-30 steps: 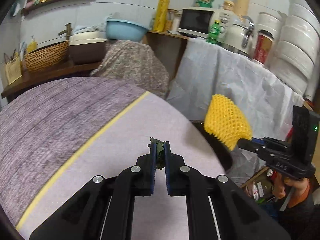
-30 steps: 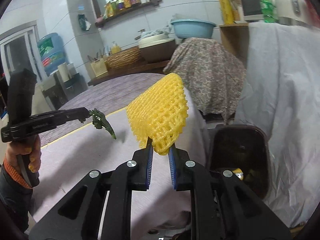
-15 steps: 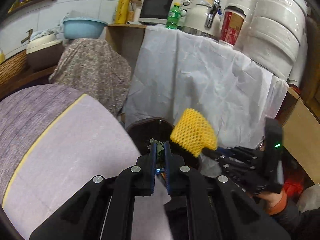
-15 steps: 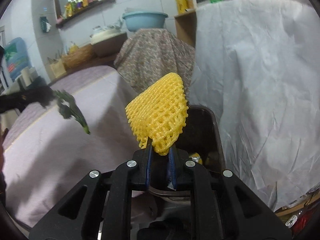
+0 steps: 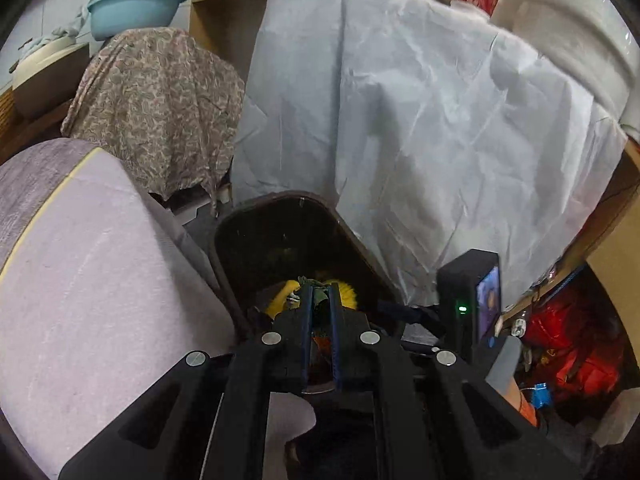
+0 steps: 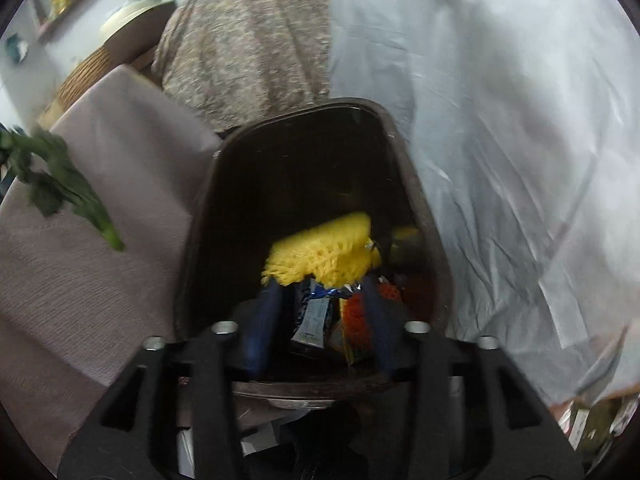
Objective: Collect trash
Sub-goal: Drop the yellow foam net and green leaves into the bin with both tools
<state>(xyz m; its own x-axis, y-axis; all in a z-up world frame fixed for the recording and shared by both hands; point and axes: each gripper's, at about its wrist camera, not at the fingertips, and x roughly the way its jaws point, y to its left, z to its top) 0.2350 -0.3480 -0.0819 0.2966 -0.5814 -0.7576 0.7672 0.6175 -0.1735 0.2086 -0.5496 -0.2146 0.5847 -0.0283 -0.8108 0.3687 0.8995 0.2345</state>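
A: What do we have in our left gripper [image 5: 319, 294]?

B: A scrap of green leaf [image 5: 318, 295], clamped between the blue pads. From the right camera we see the rest of that leaf [image 6: 60, 188] hanging blurred at the far left, over the purple tablecloth [image 6: 100, 240].

A: And where are we holding it?

B: Over the near end of the dark brown bin [image 5: 348, 236]. The bin stands on the floor, with the cloth-covered table [image 5: 92, 280] on its left and the white sheet [image 5: 420, 120] draped behind it and to its right.

A: Our right gripper [image 6: 320, 292]?

B: Its jaws have just been opening and now stand apart, with nothing pressed between the pads. The yellow foam net [image 6: 320, 248] sits just beyond the fingertips, inside the bin [image 6: 400, 136], blurred; we cannot tell whether it still touches a pad.

A: What else is down there?

B: A blue and silver wrapper [image 6: 316, 312] and something orange [image 6: 356, 316] lie below the net, seen between our open fingers. From the left camera the net [image 5: 346, 292] shows as yellow patches either side of our closed fingers.

A: Do we see the right gripper from the left side?

B: Only its black body [image 5: 468, 300] with a green light, near right of the bin, and part of the hand [image 5: 508, 372] beneath it.

A: Anything farther off?

B: A patterned cloth [image 5: 156, 100] over something behind the table, and a blue basin [image 5: 132, 8] above it.
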